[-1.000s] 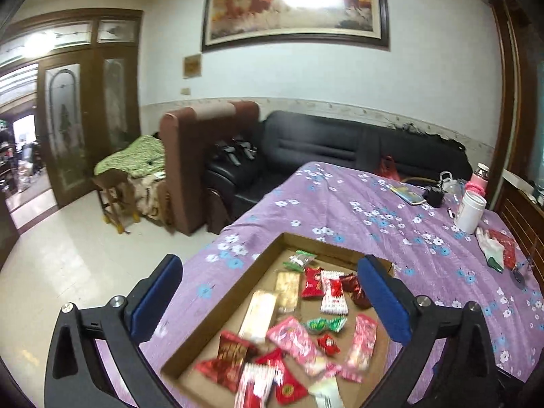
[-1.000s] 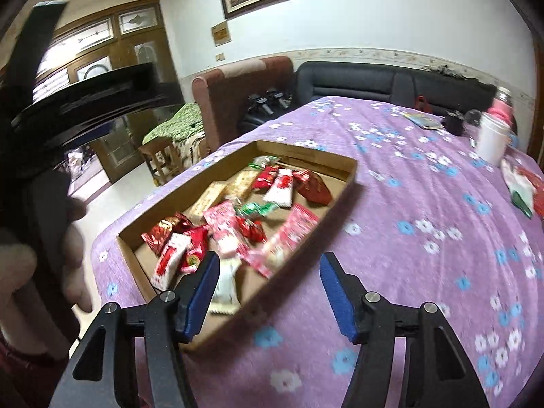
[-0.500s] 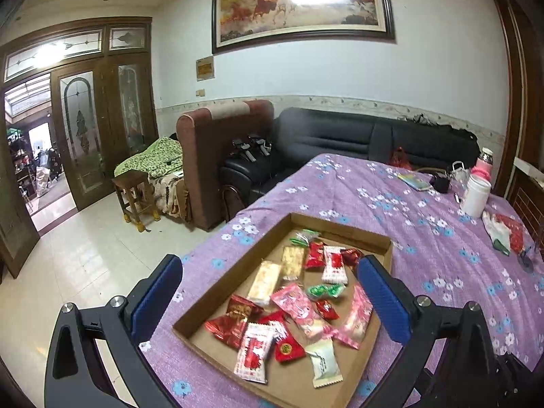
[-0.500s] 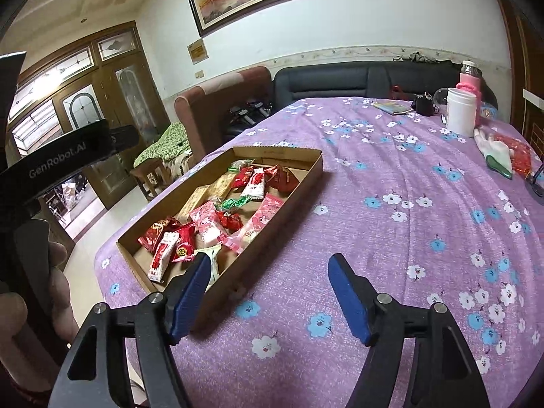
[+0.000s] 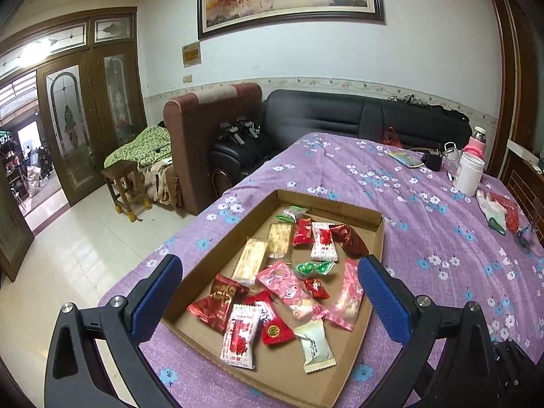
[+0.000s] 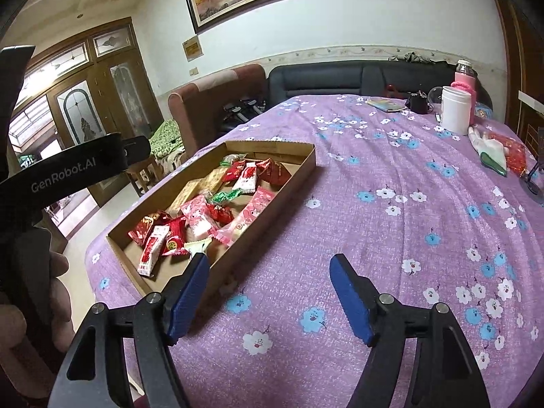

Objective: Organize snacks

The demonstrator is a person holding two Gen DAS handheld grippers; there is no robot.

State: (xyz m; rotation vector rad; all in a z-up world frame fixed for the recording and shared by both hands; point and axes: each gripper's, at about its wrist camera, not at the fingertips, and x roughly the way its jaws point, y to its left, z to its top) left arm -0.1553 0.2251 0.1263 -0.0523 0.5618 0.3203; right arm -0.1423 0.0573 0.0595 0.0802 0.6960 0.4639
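A shallow cardboard tray (image 5: 378, 238) lies on the purple flowered tablecloth (image 5: 425, 238) and holds several wrapped snacks: red packets, pink packets (image 5: 284, 280), gold bars (image 5: 251, 261), a green candy (image 5: 311, 268) and a white packet (image 5: 314, 345). My left gripper (image 5: 268, 301) is open and empty, hovering above the tray's near end. My right gripper (image 6: 267, 292) is open and empty above the cloth, just right of the tray (image 6: 299, 166). The left gripper's body (image 6: 68, 170) shows at the left of the right wrist view.
At the table's far right stand a white jar (image 5: 470, 173), a pink bottle (image 5: 477, 140), a small black object (image 5: 432, 161), a booklet (image 5: 404, 159) and a white glove (image 5: 493, 209). A black sofa (image 5: 340, 115) and brown armchair (image 5: 204, 129) stand beyond the table.
Both grippers have pulled back and risen, so the tray sits farther off and more of the table shows. Both stay open. The snacks have not moved.
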